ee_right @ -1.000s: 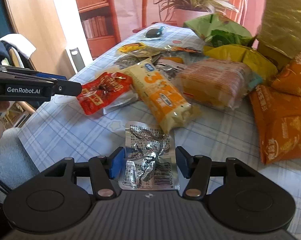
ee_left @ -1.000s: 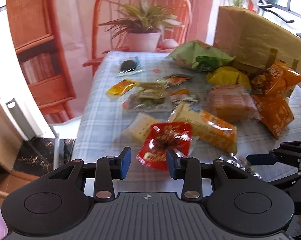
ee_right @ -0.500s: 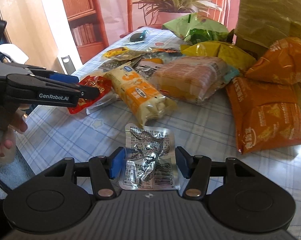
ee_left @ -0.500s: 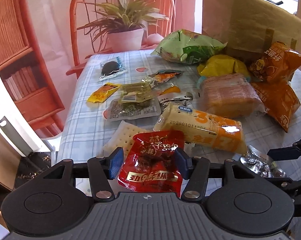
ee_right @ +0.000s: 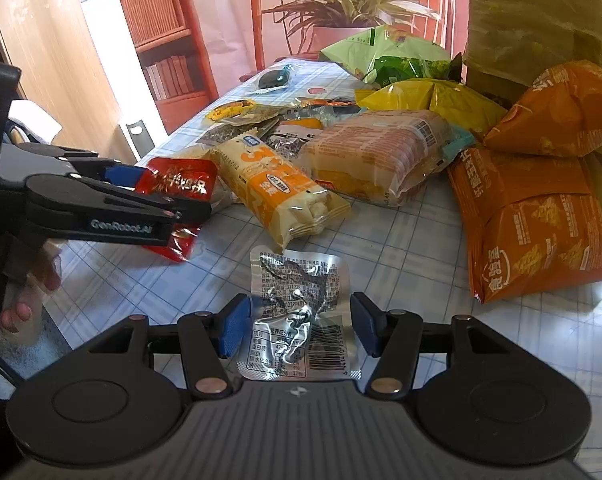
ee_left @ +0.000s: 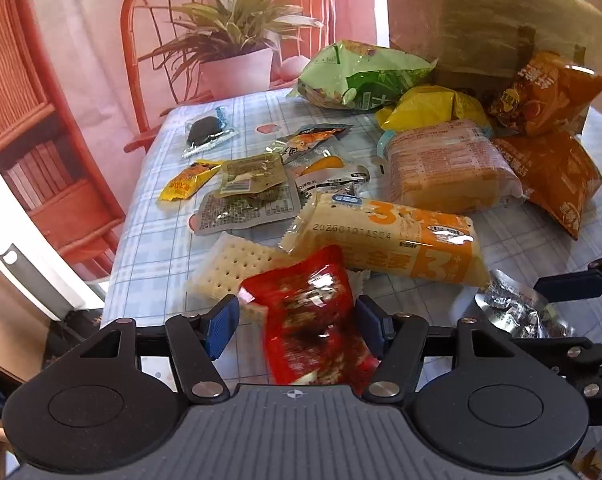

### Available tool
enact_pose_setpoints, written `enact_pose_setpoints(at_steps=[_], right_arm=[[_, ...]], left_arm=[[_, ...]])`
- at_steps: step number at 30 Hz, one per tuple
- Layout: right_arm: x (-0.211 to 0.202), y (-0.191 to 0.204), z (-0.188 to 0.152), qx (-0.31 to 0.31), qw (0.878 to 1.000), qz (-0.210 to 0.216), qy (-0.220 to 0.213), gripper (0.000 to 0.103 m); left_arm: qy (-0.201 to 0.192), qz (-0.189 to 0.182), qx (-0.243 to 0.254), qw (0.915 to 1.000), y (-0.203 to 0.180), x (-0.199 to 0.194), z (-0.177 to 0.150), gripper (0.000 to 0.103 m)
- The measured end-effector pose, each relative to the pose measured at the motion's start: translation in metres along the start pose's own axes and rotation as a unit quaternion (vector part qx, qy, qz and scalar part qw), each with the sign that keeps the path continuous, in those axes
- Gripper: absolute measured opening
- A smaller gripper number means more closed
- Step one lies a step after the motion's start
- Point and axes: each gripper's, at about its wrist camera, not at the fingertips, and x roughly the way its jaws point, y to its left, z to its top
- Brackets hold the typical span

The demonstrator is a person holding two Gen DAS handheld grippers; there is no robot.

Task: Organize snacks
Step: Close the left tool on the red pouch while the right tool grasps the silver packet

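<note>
Left gripper [ee_left: 293, 322] has pushed forward over the past second; the red packet [ee_left: 309, 316] now sits between its spread, open fingers, not clamped yet. Right gripper [ee_right: 297, 322] stays open, straddling the silver packet [ee_right: 297, 312] flat on the table [ee_right: 401, 240]. Both grasps look imminent.

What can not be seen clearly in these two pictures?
- Left wrist view: red pouch print blurred; its near end hidden by the left gripper.
- Left wrist view: cracker pack partly under the pouch.
- Right wrist view: silver pouch near edge hidden behind the right gripper.
</note>
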Motion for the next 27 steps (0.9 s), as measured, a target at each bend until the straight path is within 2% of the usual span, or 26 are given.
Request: enact_pose_setpoints(at_steps=[1,2,3,5,9,17,23,27], right_arm=[[0.0,0.0,0.0,0.001,1.0,0.001,0.0,0.058],[0.0,-0.001,0.0,0.002,1.0,0.002,-0.001,0.058],[0.0,-0.001,0.0,0.002,1.0,0.002,-0.001,0.058],[-0.001,-0.001,0.0,0.004,1.0,0.002,-0.002,0.058],[-0.002,-0.002,0.0,0.007,1.0,0.003,-0.003,0.058],[-0.009,-0.002,0.001,0.011,1.0,0.003,-0.014,0.056],[-0.017,-0.003,0.003,0.01,1.0,0.001,-0.025,0.056],[-0.013,-0.005,0.0,0.009,1.0,-0.006,-0.004,0.057]], left_arm=[[-0.005,0.001,0.003,1.0,-0.002,-0.002,0.0,0.054],[-0.01,0.002,0.006,0.9999,-0.004,-0.006,0.0,0.037],[-0.012,0.001,0.007,0.9999,-0.006,-0.009,-0.001,0.031],[-0.022,-0.001,0.005,0.9997,-0.007,-0.017,-0.002,0.026],[-0.034,0.009,0.0,0.9994,-0.009,-0.027,-0.005,0.025],[-0.051,-0.009,-0.026,0.9983,-0.007,-0.043,-0.002,0.025],[-0.066,-0.019,-0.027,0.9972,-0.012,-0.053,0.001,0.025],[-0.065,-0.021,-0.026,0.9973,-0.016,-0.053,-0.002,0.025]])
